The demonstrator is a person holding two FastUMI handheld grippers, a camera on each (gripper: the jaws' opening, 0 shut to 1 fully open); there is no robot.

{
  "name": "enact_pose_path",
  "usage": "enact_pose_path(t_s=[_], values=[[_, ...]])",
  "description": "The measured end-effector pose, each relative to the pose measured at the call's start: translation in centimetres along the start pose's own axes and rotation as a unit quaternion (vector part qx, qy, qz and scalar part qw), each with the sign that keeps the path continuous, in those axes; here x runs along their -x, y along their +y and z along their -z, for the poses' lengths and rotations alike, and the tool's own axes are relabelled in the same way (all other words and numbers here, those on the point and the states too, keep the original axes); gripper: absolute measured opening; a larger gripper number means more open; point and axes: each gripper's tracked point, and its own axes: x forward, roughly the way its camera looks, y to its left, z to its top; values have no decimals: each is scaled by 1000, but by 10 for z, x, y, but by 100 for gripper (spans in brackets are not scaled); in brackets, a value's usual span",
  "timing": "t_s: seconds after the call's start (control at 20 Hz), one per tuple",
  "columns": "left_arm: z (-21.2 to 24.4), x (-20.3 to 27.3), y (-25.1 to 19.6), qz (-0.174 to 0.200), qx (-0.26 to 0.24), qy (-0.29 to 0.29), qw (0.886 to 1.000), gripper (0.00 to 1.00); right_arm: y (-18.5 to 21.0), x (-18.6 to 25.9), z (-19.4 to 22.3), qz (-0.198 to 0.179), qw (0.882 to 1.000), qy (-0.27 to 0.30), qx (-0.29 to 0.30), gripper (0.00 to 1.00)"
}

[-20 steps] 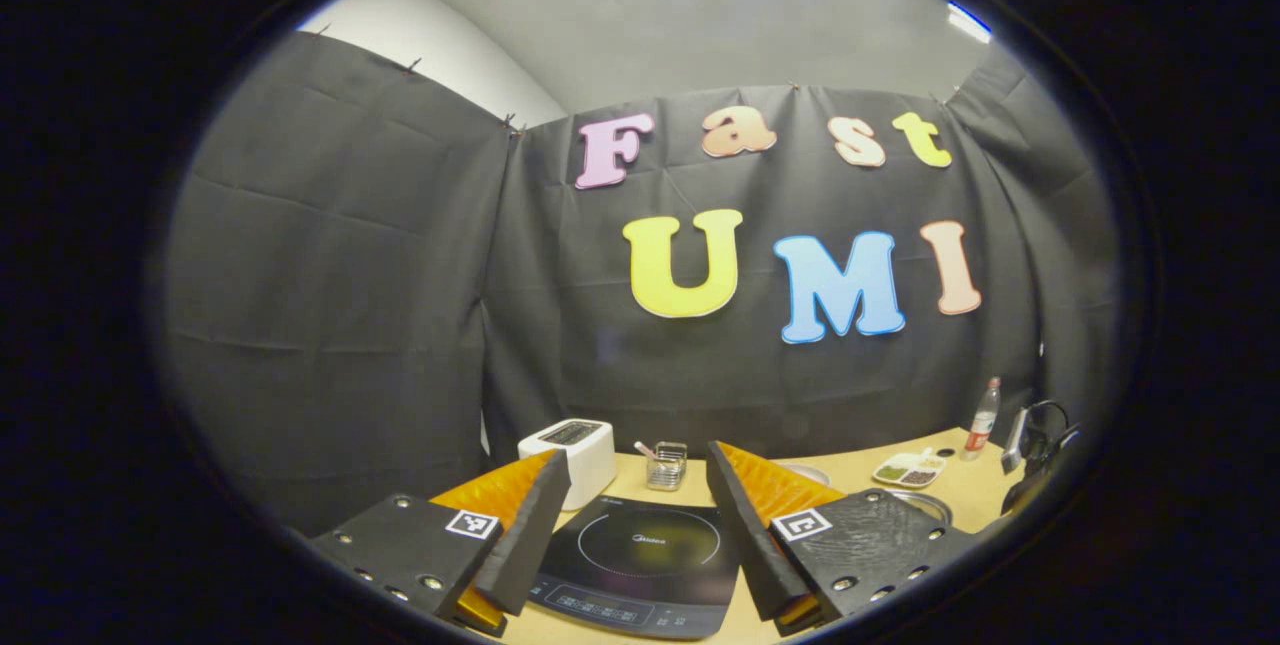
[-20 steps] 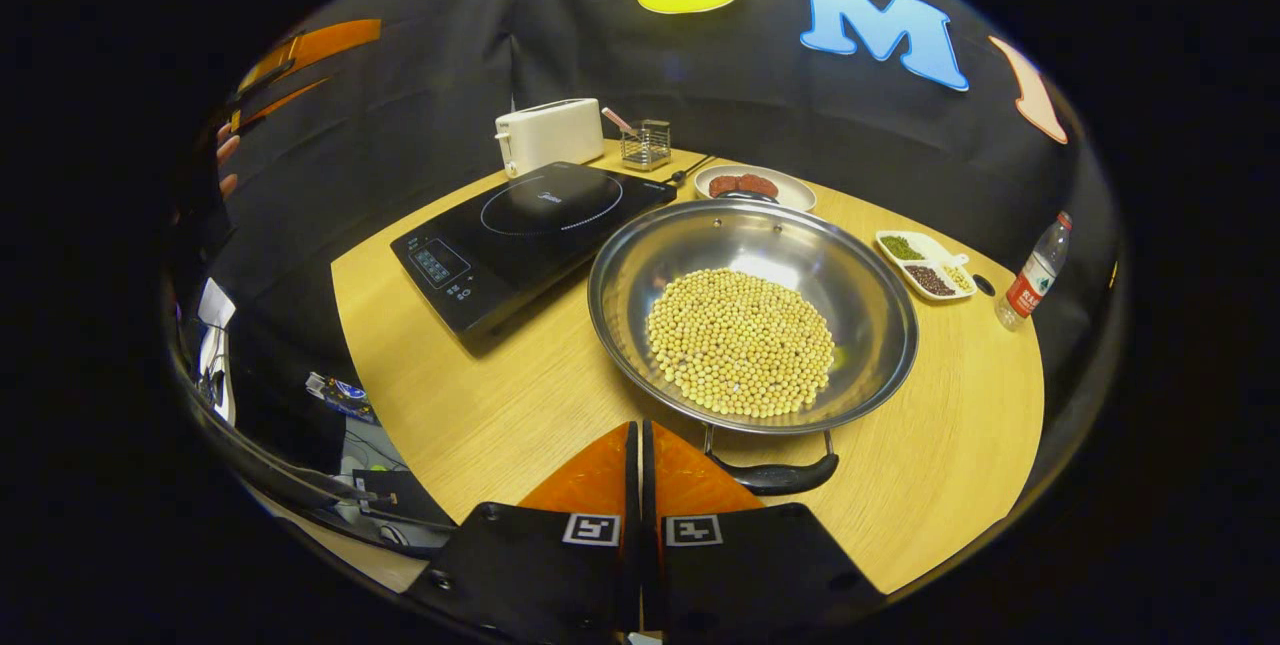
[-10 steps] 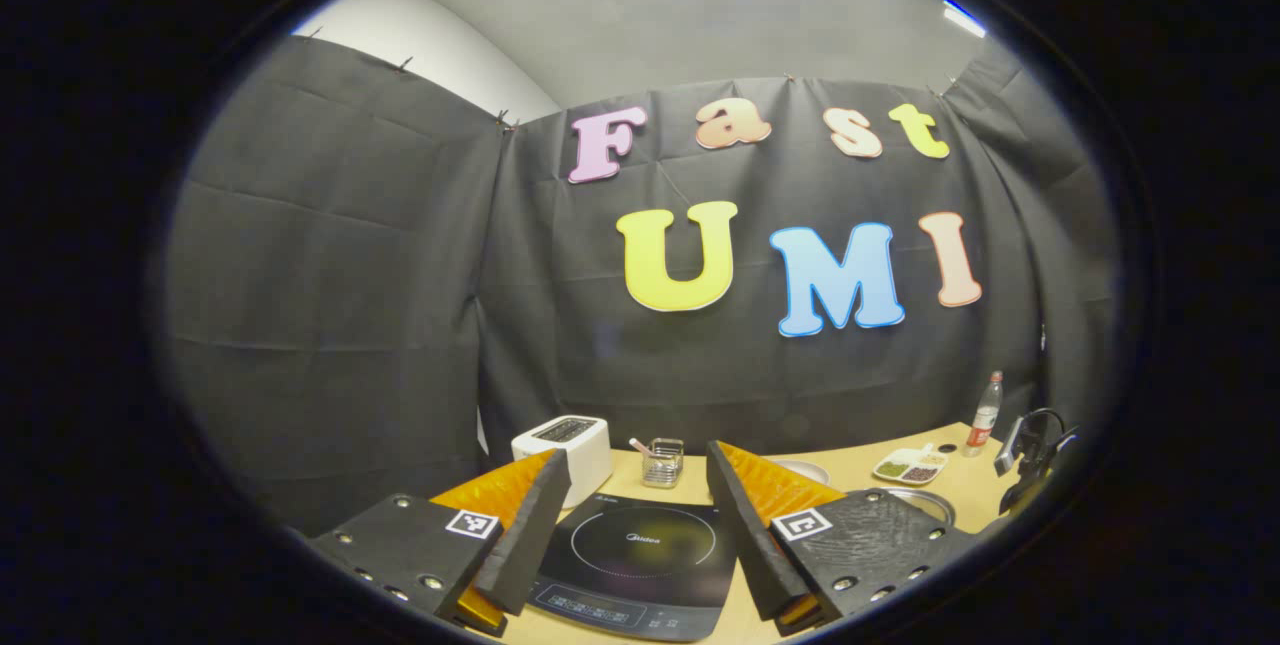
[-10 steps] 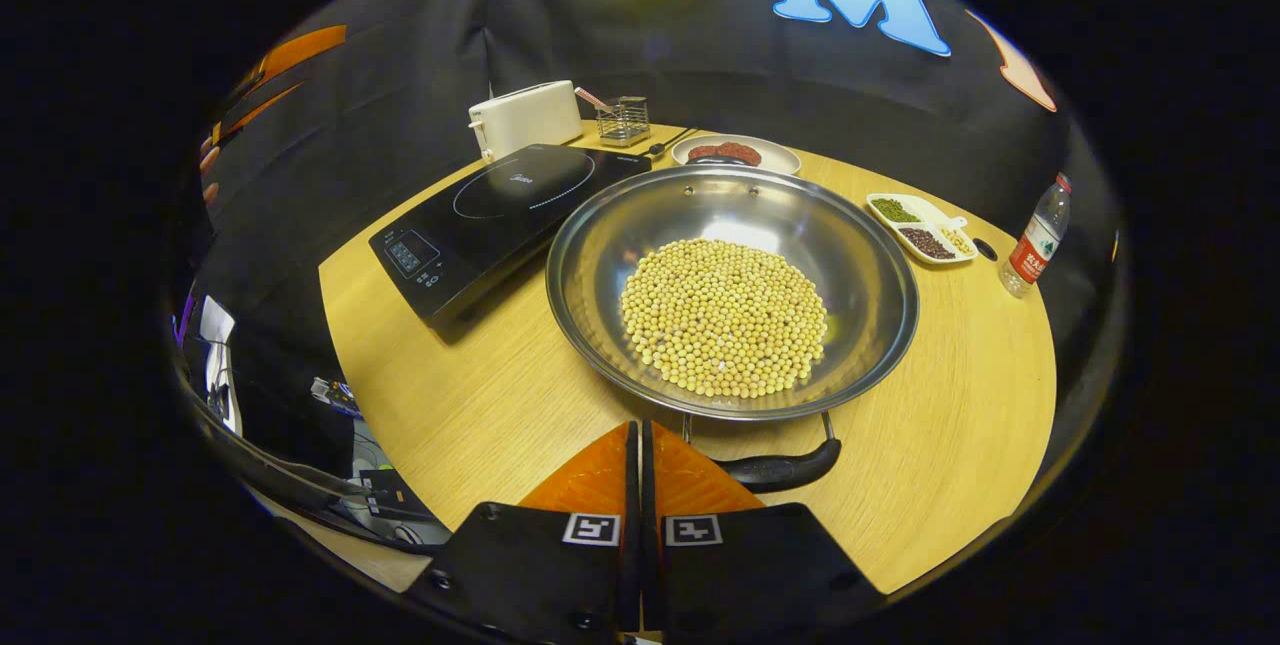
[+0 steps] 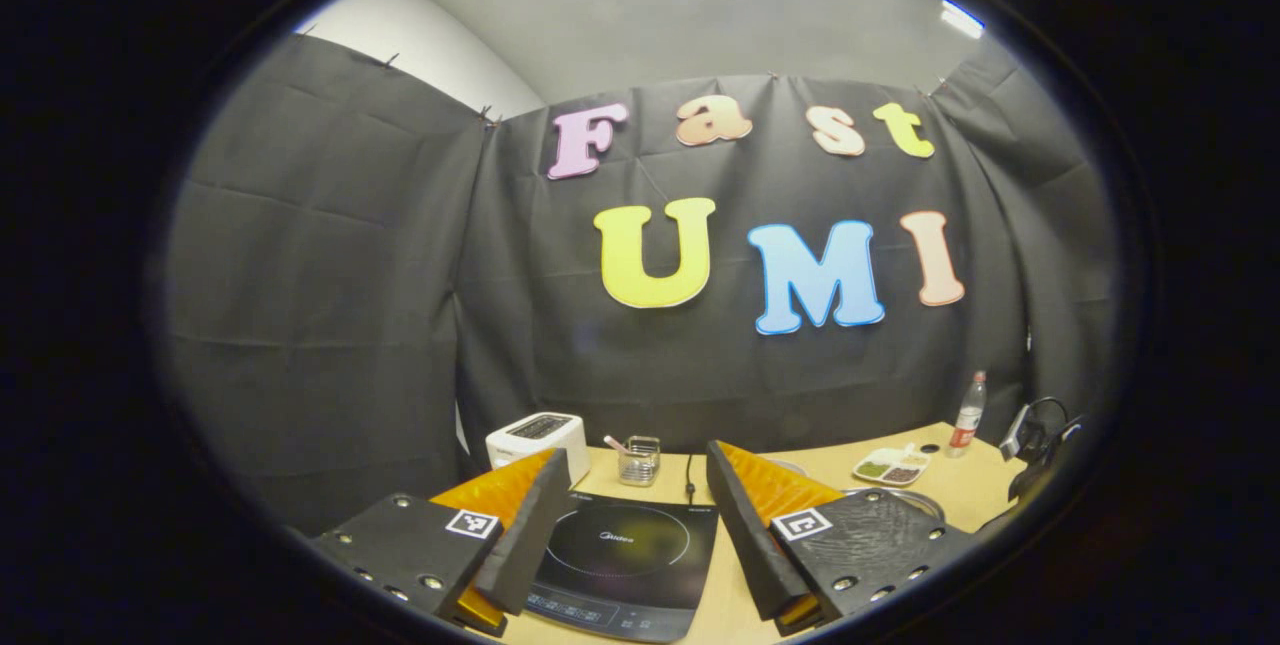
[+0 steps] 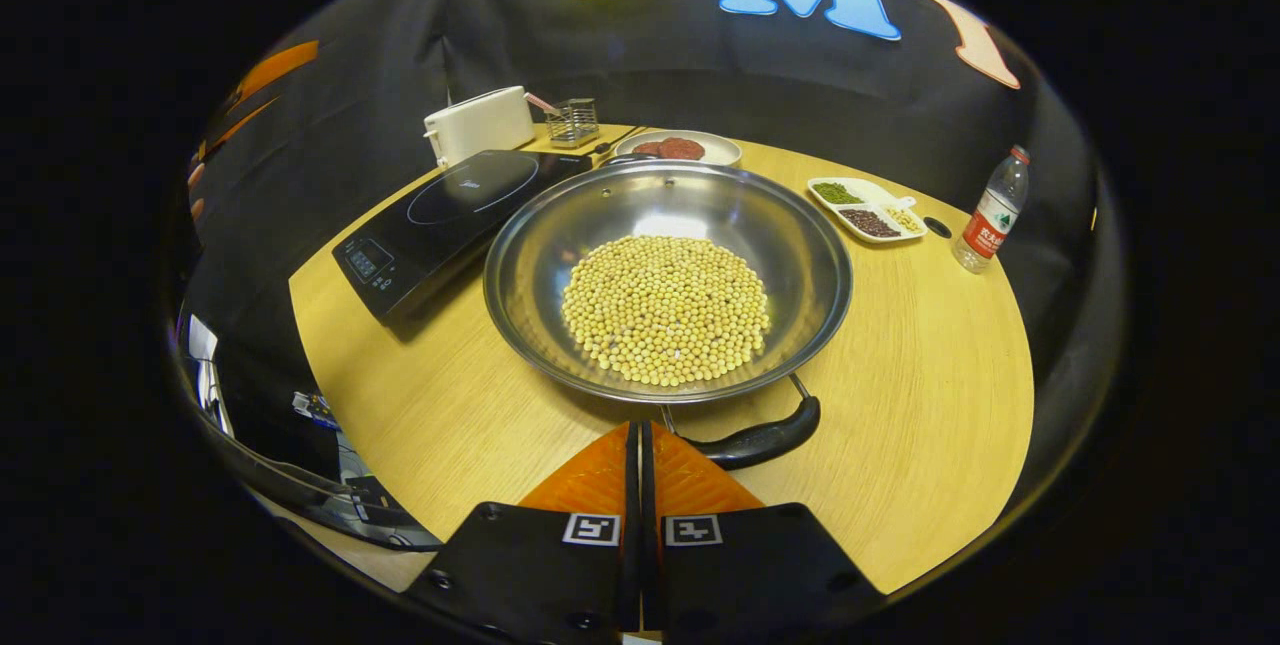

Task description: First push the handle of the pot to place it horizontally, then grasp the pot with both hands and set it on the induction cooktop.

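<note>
Two grippers: right gripper (image 6: 640, 445) fingers pressed together beside round steel pot (image 6: 668, 277); left gripper (image 5: 630, 515) fingers wide.

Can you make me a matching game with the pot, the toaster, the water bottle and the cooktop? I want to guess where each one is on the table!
Seen in the right gripper view.

Things:
1. pot
2. toaster
3. water bottle
4. induction cooktop

Places:
A. at the table's far right edge
B. middle of the table, full of yellow beans
C. left of the pot, flat and black
D. at the back left, behind the cooktop

Pairs: 1-B, 2-D, 3-A, 4-C
</note>
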Motion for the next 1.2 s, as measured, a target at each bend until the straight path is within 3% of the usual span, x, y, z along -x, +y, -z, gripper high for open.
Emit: enact_pose_path(t_s=[0.65, 1.2], values=[[12, -9, -22, 3, -4, 14, 1000, 81, -88, -3, -11, 62, 997, -6, -47, 2], [29, -15, -40, 7, -5, 37, 999, 81, -128, -17, -29, 87, 994, -19, -69, 2]])
